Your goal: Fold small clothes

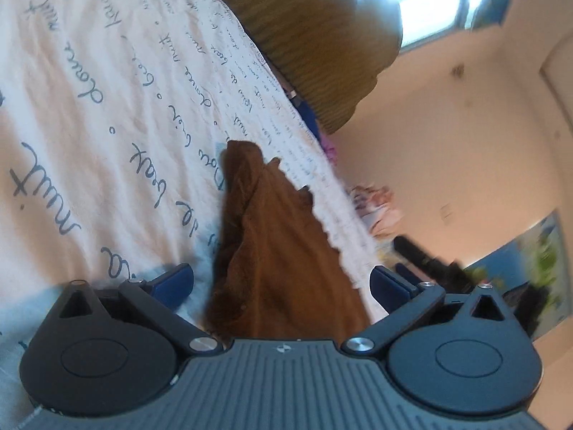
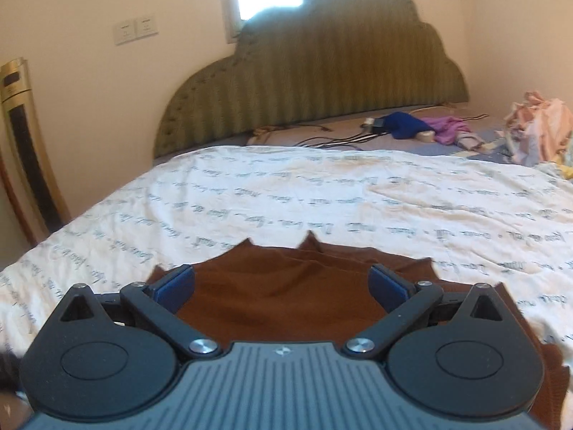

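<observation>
Left wrist: left tool (image 1: 282,281) spread over brown garment (image 1: 272,243); sheet (image 1: 107,107) script "nuit". Right tool (image 2: 282,281) spread.

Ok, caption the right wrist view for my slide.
Open right gripper poised over a brown garment on the script-printed bedsheet.

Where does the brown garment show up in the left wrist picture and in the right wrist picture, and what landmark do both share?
Left wrist view: the brown garment runs up the lower centre, bunched between the open left tongs.
Right wrist view: the brown garment lies spread across the lower centre, under the open right tongs.
Shared landmark: the green headboard beyond the white script-printed sheet.
</observation>
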The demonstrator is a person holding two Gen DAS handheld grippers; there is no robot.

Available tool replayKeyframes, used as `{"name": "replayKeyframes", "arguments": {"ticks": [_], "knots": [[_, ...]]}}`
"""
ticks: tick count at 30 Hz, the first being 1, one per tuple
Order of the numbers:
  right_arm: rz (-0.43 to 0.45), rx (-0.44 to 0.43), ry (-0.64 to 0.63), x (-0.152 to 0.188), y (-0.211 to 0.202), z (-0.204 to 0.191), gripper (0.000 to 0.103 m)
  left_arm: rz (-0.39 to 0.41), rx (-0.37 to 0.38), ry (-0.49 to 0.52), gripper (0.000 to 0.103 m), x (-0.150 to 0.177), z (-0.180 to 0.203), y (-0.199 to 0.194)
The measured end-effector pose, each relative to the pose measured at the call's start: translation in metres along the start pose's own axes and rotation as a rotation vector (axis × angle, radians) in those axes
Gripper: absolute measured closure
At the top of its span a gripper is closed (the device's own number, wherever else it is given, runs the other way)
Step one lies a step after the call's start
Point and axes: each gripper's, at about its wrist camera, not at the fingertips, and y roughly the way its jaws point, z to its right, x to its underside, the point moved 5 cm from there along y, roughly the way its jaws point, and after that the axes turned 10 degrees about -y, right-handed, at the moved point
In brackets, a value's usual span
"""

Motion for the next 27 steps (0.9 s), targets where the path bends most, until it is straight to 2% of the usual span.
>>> {"name": "replayKeyframes", "arguments": {"ticks": [1,4,6,9,12,13,14,15,16,17,18,20,22,25,27], "knots": [[-0.013,-0.004,-0.016,-0.002,0.004,-0.004,0.000,-0.016,0.035,-0.048,0.000,-0.003,-0.002,0.000],[-0.004,-0.004,-0.054,-0.008,0.010,-0.017,0.000,-0.051,0.008,-0.055,0.000,-0.001,0.004,0.008],[-0.008,-0.010,-0.062,-0.011,0.015,-0.023,0.000,-0.102,-0.045,-0.058,0.000,0.006,0.007,0.019],[-0.030,-0.035,-0.079,-0.015,0.023,-0.033,0.000,-0.129,-0.140,0.001,0.000,0.019,0.016,0.028],[-0.033,-0.028,-0.125,-0.021,0.026,-0.041,0.000,-0.085,-0.158,0.026,0.003,0.027,0.018,0.032],[-0.034,-0.029,-0.126,-0.023,0.028,-0.042,0.000,-0.086,-0.156,0.031,0.018,0.028,0.017,0.036],[-0.036,-0.030,-0.121,-0.025,0.029,-0.043,0.000,-0.087,-0.155,0.005,0.064,0.027,0.013,0.040],[-0.050,-0.037,-0.115,-0.026,0.032,-0.045,0.000,-0.130,-0.147,-0.056,0.090,0.029,0.003,0.048],[-0.071,-0.058,-0.111,-0.027,0.035,-0.047,0.000,-0.149,-0.153,-0.113,0.096,0.030,-0.008,0.053],[-0.077,-0.070,-0.108,-0.028,0.037,-0.049,0.000,-0.141,-0.157,-0.128,0.092,0.030,-0.017,0.056],[-0.083,-0.075,-0.110,-0.029,0.039,-0.053,0.000,-0.128,-0.156,-0.120,0.092,0.031,-0.019,0.057],[-0.149,-0.111,-0.129,-0.030,0.049,-0.061,0.000,-0.111,-0.145,-0.097,0.095,0.032,-0.014,0.054],[-0.151,-0.118,-0.126,-0.036,0.050,-0.066,0.000,-0.112,-0.136,-0.098,0.096,0.032,-0.011,0.052],[-0.101,-0.138,-0.094,-0.044,0.035,-0.062,0.000,-0.105,-0.168,-0.004,0.096,0.029,0.007,0.052],[-0.093,-0.140,-0.073,-0.044,0.029,-0.053,0.000,-0.098,-0.212,0.115,0.096,0.030,0.030,0.055]]}}
